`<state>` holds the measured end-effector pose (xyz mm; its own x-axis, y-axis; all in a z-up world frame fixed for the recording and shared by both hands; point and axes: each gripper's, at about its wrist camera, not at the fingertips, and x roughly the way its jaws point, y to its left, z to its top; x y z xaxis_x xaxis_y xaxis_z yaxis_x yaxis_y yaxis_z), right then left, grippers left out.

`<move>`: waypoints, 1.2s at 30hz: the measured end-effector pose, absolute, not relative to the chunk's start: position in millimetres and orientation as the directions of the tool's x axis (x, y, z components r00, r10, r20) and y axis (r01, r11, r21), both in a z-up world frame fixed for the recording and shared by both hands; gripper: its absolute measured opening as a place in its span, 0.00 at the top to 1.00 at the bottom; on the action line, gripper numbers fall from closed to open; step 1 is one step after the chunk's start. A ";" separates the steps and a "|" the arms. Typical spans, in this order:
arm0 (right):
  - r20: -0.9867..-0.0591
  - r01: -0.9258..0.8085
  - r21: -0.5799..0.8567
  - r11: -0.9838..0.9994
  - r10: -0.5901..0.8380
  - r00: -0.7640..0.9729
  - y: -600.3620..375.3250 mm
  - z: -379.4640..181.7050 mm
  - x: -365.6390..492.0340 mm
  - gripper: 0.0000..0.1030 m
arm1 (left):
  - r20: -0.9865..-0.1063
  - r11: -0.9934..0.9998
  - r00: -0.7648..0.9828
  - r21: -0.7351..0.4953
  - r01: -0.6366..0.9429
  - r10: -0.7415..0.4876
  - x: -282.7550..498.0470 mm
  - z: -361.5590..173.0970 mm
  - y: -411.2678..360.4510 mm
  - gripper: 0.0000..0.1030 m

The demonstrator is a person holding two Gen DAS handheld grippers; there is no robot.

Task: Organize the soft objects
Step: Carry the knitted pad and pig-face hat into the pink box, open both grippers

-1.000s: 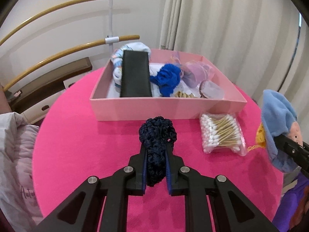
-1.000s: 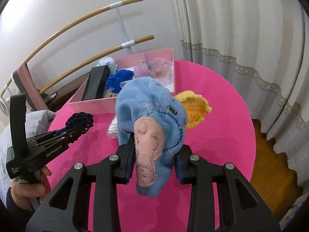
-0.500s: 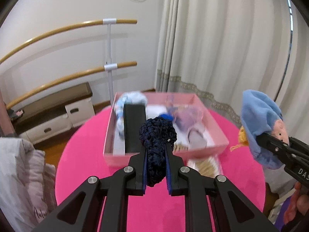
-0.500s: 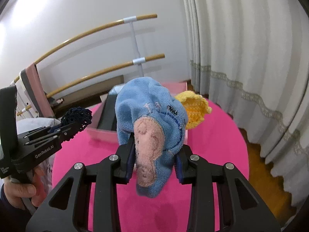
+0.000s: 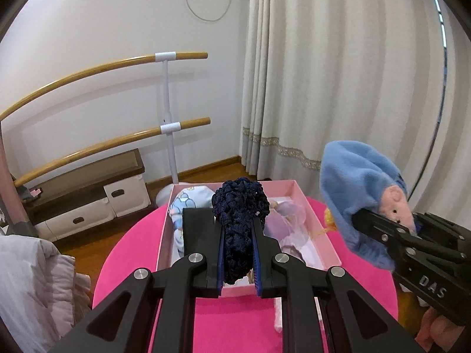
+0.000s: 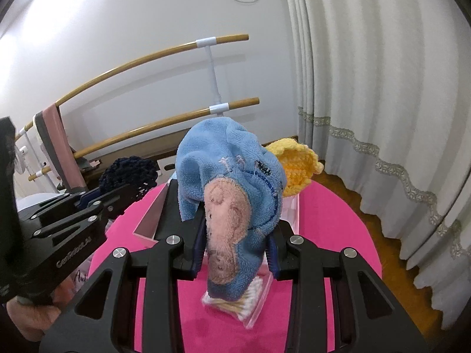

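The left claw (image 5: 238,253) squeezes a dark blue crochet scrunchie (image 5: 240,211). The right claw (image 6: 234,248) squeezes a blue plush toy (image 6: 232,176) above the pink box (image 5: 321,247).

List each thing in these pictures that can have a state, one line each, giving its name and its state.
left gripper: shut on the navy crocheted piece.
navy crocheted piece: gripped, held above the table.
right gripper: shut on the blue plush toy.
blue plush toy: gripped, lifted.
pink box: open, partly filled.
cotton swab bag: lying on the pink table.
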<state>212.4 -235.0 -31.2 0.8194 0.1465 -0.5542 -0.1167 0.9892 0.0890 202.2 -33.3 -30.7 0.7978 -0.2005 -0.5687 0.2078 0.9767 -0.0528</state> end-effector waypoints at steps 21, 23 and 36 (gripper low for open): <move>-0.730 -0.104 0.139 0.985 0.173 0.662 -263.3 -67.8 378.4 0.69 | -0.648 0.980 0.739 -0.067 0.187 -0.185 346.8 -46.1 -78.0 0.88; -0.744 -0.107 0.137 0.985 0.173 0.645 -263.1 -72.7 386.9 0.68 | -0.657 0.979 0.730 -0.069 0.190 -0.188 360.8 -46.6 -82.6 0.88; -0.766 -0.064 0.197 0.978 0.194 0.613 -275.5 -87.0 404.5 0.18 | -0.665 0.986 0.729 -0.089 0.139 -0.162 399.5 -46.4 -68.6 0.09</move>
<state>404.5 -275.5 -87.0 0.6132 0.1944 -0.7656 -0.0645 0.9783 0.1967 399.5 -68.6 -46.4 0.7290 -0.1625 -0.6650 0.1386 0.9863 -0.0891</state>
